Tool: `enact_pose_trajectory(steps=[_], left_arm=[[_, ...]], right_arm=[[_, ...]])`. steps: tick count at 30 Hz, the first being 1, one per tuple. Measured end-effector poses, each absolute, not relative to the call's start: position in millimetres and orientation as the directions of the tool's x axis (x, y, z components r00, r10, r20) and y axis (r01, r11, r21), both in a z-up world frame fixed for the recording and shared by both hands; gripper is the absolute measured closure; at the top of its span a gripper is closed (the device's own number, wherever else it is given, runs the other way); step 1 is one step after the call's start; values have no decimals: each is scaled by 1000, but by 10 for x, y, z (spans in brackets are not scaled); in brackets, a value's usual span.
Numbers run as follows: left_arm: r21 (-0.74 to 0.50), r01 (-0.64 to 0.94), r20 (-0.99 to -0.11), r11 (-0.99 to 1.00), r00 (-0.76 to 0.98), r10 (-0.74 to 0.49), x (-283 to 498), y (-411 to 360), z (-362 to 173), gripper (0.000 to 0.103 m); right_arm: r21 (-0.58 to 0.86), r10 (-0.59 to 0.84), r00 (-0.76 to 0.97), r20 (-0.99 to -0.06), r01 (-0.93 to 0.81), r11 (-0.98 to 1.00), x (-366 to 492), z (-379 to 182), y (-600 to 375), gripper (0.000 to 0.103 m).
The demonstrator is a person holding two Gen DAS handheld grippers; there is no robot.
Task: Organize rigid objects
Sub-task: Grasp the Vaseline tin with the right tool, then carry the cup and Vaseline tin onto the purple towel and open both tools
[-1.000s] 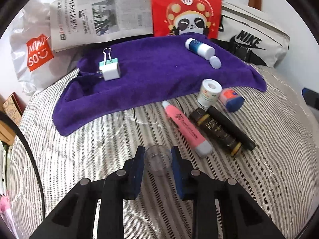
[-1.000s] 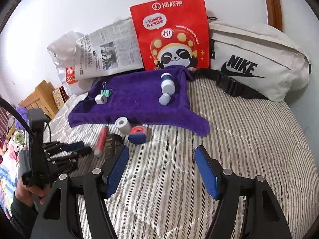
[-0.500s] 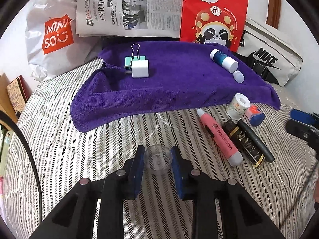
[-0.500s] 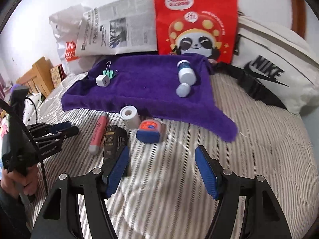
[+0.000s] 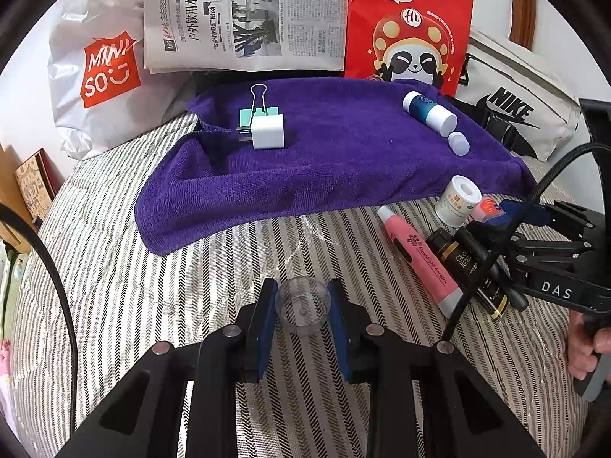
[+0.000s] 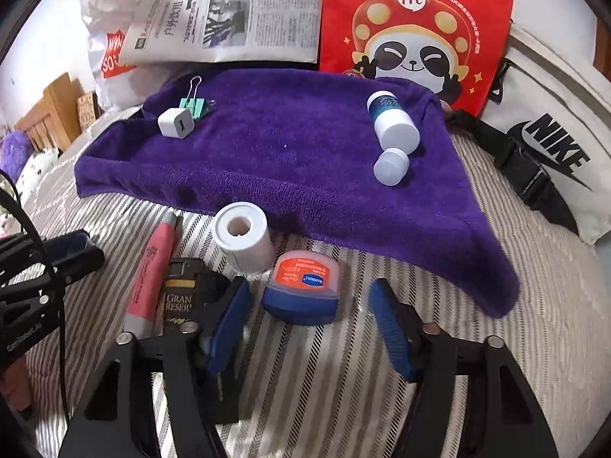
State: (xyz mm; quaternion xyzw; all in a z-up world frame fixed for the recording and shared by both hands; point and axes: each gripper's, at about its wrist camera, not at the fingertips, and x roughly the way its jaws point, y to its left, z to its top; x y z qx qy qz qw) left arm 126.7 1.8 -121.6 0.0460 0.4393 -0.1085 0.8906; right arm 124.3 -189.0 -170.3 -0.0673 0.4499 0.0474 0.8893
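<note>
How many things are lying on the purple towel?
4. The white charger cube and green binder clip touch near the purple towel's back-left corner. The white-capped blue bottle and a small white cap lie at its right side. Nothing looks hidden.

The white plastic bag (image 5: 103, 76) reads "MINI SO". The cream waist bag (image 6: 550, 145) says "NIKE". The dark bottle (image 6: 178, 301) shows "GRAN RESER".

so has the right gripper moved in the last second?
Yes. The right gripper has closed in on the towel: the blue tin, once far ahead, now sits just before its open fingers, and the towel fills the view.
</note>
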Motion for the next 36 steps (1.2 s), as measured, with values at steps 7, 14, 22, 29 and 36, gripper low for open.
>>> enact_pose_trajectory(steps=[7, 14, 22, 29, 36], left_arm=[[-16, 234, -792, 972, 590, -155, 1273, 33, -1216, 77], [-18, 233, -792, 972, 590, -156, 1272, 30, -1219, 77], [-18, 232, -792, 972, 590, -156, 1270, 28, -1223, 77], [-17, 232, -792, 973, 591, -155, 1268, 28, -1229, 77], [-12, 232, -792, 973, 591, -151, 1270, 19, -1228, 77]], right_arm=[[-33, 52, 559, -828, -141, 990, 1120, -1602, -2133, 66], [-83, 13, 604, -797, -130, 988, 986, -1679, -2158, 66], [-94, 4, 605, -796, -130, 987, 992, -1683, -2131, 67], [-93, 4, 605, -796, -129, 987, 979, -1679, -2134, 67], [-114, -12, 608, -794, -130, 985, 980, -1680, -2114, 67]])
